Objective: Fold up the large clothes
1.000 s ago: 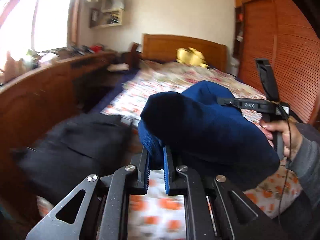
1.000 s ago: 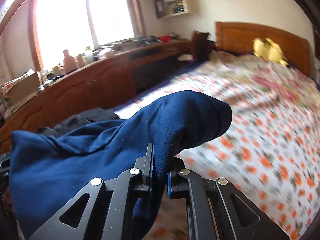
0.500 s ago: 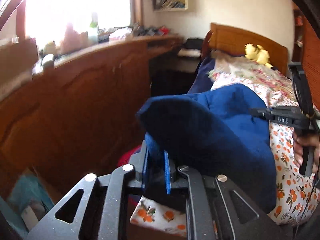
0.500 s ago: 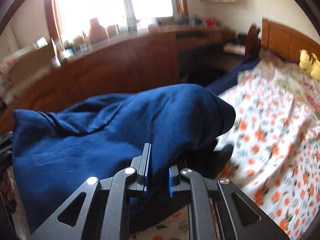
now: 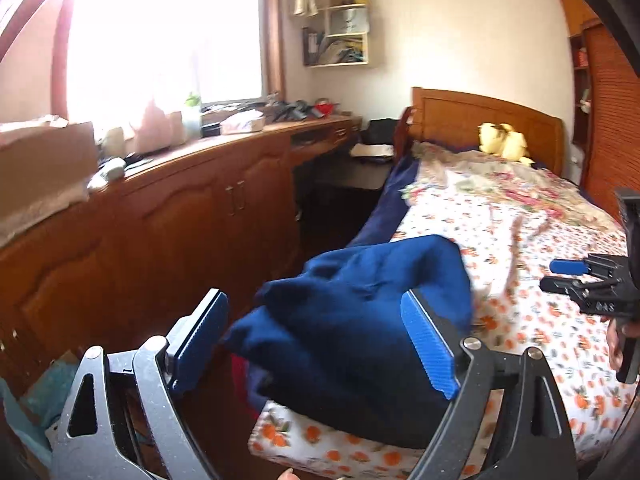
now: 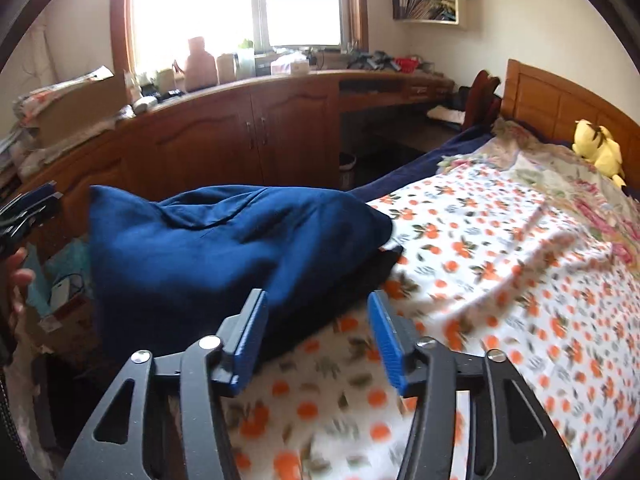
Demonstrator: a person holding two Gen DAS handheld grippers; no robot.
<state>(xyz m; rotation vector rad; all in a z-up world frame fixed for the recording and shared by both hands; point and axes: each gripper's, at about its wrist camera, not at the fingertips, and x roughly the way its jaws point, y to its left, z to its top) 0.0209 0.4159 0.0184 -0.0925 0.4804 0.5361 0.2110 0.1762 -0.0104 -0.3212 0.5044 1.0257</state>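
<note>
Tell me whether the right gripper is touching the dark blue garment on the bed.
Cannot tell. In the right wrist view the right gripper is open, but the dark blue fabric garment runs behind its left pad, hiding any gap.

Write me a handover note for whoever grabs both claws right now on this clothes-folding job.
Left claw: open, holding nothing.
Right claw: open, holding nothing.
Blue garment: bunched in a heap at the near corner of the floral bed, lying on a dark garment.
Done: blue garment set down on the bed.
Left: whether it counts as folded is unclear; it looks lumpy. Probably flatten and fold it.
</note>
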